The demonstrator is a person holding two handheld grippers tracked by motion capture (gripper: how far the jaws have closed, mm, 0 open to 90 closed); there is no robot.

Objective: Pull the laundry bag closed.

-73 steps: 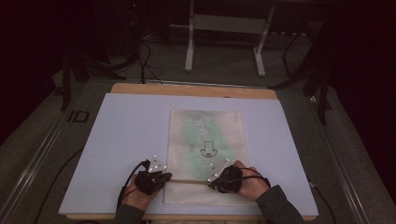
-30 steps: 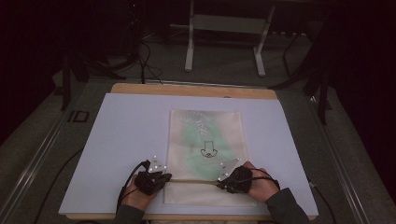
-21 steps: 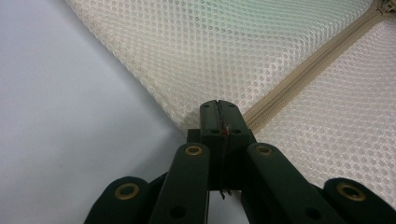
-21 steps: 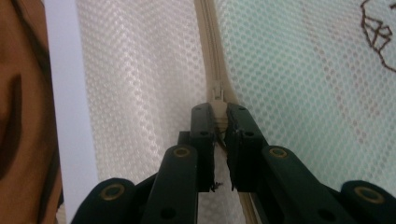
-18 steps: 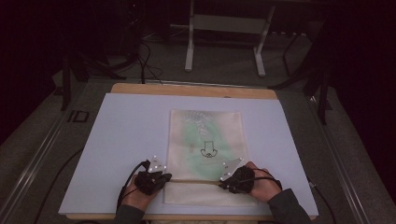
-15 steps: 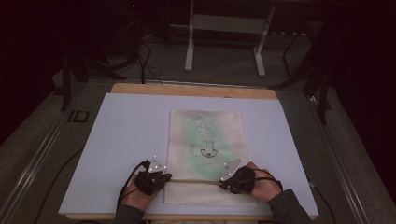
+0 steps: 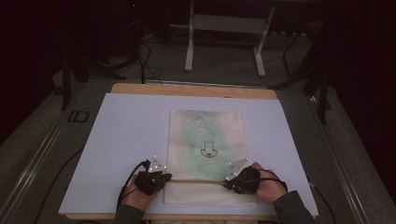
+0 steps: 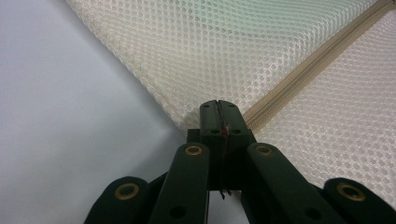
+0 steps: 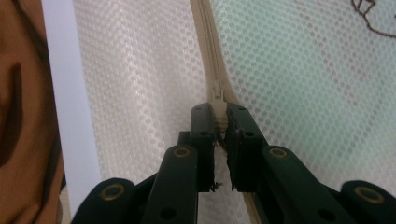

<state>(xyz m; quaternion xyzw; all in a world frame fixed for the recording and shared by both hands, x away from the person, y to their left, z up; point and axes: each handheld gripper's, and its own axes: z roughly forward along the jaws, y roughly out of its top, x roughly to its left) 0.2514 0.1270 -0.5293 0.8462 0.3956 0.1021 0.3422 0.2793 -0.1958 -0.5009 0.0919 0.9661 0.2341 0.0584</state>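
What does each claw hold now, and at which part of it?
The left claw pinches the mesh bag at its edge, beside the zipper end. The right claw grips the zipper pull.

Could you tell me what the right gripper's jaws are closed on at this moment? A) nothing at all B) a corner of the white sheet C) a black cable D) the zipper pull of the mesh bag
D: in the right gripper view, the right gripper has its jaws clamped around the beige zipper pull on the zipper line of the mesh bag.
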